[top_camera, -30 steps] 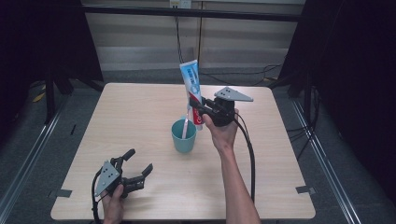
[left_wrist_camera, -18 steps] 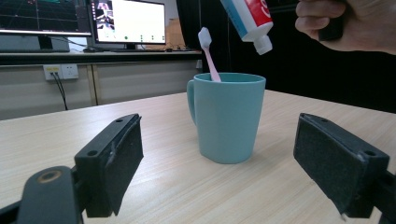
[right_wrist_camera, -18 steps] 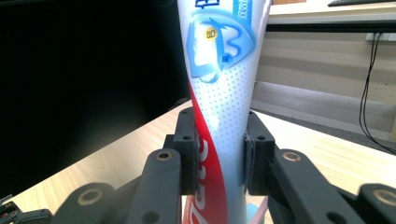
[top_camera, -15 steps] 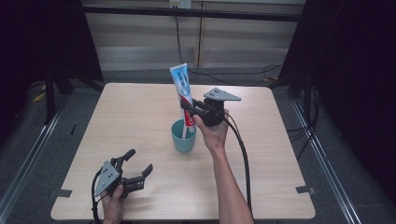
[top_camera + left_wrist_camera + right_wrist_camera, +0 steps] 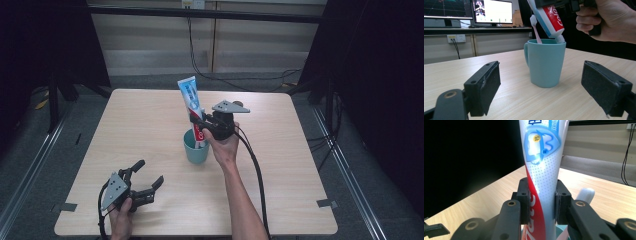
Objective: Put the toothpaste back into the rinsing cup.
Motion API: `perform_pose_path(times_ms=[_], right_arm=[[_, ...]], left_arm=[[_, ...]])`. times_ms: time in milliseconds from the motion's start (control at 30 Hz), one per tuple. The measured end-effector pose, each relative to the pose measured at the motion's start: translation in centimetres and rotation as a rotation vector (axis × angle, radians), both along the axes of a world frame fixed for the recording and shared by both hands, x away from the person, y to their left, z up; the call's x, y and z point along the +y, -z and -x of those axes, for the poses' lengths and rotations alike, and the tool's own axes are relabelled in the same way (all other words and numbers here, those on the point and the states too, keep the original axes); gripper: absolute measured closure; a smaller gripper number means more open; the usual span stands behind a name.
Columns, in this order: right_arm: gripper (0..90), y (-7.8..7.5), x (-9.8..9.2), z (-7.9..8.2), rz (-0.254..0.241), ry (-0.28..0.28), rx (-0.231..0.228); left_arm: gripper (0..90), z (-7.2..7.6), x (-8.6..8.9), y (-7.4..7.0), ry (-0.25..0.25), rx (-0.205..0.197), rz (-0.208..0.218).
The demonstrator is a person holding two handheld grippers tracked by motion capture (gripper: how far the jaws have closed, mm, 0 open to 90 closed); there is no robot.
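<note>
A teal mug [image 5: 195, 148] [image 5: 545, 62] stands mid-table with a pink toothbrush [image 5: 534, 27] [image 5: 585, 194] in it. My right gripper [image 5: 201, 126] [image 5: 540, 202] is shut on a blue, white and red toothpaste tube [image 5: 191, 107] [image 5: 541, 162] [image 5: 550, 18]. The tube leans left at its top, and its cap end dips just inside the mug's rim. Down at the table's near left, my left gripper [image 5: 146, 177] [image 5: 544, 95] rests open, facing the mug with nothing between its pads.
The wooden table [image 5: 280, 150] has bare room to the right of and behind the mug. Monitors [image 5: 491, 11] stand on a bench behind it in the left gripper view. Dark curtains and a cable run surround the table.
My right gripper has carried the tube left and down, from beside the mug to over it, so the cap end now enters the mug. The left gripper has stayed put.
</note>
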State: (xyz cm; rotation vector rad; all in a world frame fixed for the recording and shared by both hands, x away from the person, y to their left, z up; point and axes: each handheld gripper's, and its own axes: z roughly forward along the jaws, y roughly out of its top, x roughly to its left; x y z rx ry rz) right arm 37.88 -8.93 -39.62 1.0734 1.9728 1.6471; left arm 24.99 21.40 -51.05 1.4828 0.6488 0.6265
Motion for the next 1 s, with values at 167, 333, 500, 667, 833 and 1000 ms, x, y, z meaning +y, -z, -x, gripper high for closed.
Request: perform_pose_path(times_ms=[167, 333, 500, 667, 833, 1000], right_arm=[[71.7, 0.6, 0.3, -0.2, 0.025, -0.004, 0.014], [71.7, 0.9, 0.5, -0.2, 0.025, -0.014, 0.02], [71.6, 1.3, 0.2, -0.2, 0.015, -0.02, 0.026], [71.6, 1.7, 0.1, -0.1, 0.017, -0.013, 0.036], [71.6, 2.1, 0.2, 0.0, 0.025, -0.016, 0.041], [71.7, 2.5, 0.7, -0.1, 0.046, -0.025, 0.049]], left_arm=[[15.6, 0.0, 0.0, 0.0, 0.005, 0.001, -0.003], [15.6, 0.0, 0.0, 0.0, 0.005, 0.0, -0.003], [15.6, 0.0, 0.1, 0.0, 0.004, 0.0, -0.006], [15.6, 0.0, 0.0, 0.0, 0.006, 0.0, -0.004], [15.6, 0.0, 0.0, 0.0, 0.007, 0.001, -0.005], [15.6, 0.0, 0.1, 0.0, 0.005, 0.0, -0.003]])
